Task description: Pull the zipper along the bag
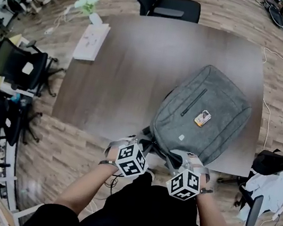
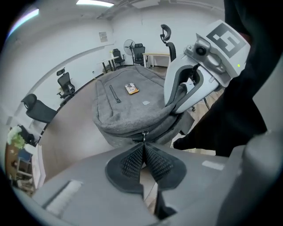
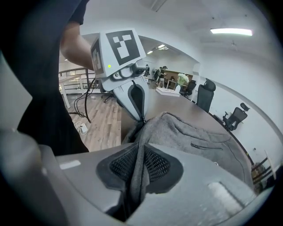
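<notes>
Bag (image 1: 203,114) lies at the tabletop's (image 1: 138,66) near right corner. My left tongs (image 2: 143,145) are pinched on the zipper pull (image 2: 144,135); my right tongs (image 3: 139,148) clamp a fold of the bag. Judged soft, light and slack: keep the cloth taut and draw by the pull only.

A broad stretch of bare brown table (image 1: 118,90) is left open to the left of the grey backpack (image 1: 207,107), by which the right half is filled up to the near edge. The far left corner is taken by a flat white object (image 1: 91,42). A black office chair (image 1: 170,4) is set against the far side. At the backpack's near end, the left gripper (image 1: 144,143) and right gripper (image 1: 175,157) are crowded close together.
</notes>
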Demonstrator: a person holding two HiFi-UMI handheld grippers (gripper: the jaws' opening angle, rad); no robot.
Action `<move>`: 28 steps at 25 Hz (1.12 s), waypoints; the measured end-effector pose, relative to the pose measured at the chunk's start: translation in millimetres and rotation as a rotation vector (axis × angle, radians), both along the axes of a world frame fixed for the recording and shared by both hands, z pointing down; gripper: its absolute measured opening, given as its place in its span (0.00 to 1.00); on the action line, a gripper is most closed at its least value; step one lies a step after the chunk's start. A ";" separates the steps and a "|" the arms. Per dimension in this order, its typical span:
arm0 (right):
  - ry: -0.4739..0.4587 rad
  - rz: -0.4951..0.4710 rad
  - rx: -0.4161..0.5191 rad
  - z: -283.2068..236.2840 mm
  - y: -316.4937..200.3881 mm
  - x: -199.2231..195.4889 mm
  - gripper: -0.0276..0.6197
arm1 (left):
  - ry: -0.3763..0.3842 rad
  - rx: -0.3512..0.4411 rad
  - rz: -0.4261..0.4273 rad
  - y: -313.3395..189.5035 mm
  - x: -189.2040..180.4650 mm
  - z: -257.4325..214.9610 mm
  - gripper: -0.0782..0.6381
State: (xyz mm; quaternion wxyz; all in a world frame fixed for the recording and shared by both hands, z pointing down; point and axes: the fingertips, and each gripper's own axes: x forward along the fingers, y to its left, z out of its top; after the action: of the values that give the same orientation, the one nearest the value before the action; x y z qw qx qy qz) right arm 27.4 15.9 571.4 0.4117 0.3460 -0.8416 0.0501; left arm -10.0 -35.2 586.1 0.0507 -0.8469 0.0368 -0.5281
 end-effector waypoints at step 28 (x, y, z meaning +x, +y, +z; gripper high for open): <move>-0.196 0.089 0.067 -23.0 -2.9 -7.2 0.28 | 0.036 -0.087 0.019 10.7 5.3 -4.9 0.14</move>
State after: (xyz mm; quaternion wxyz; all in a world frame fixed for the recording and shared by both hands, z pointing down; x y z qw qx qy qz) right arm 20.3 13.0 548.4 0.3130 0.3900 -0.8629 0.0734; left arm -4.7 -24.4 581.2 0.0181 -0.8579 0.0066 -0.5135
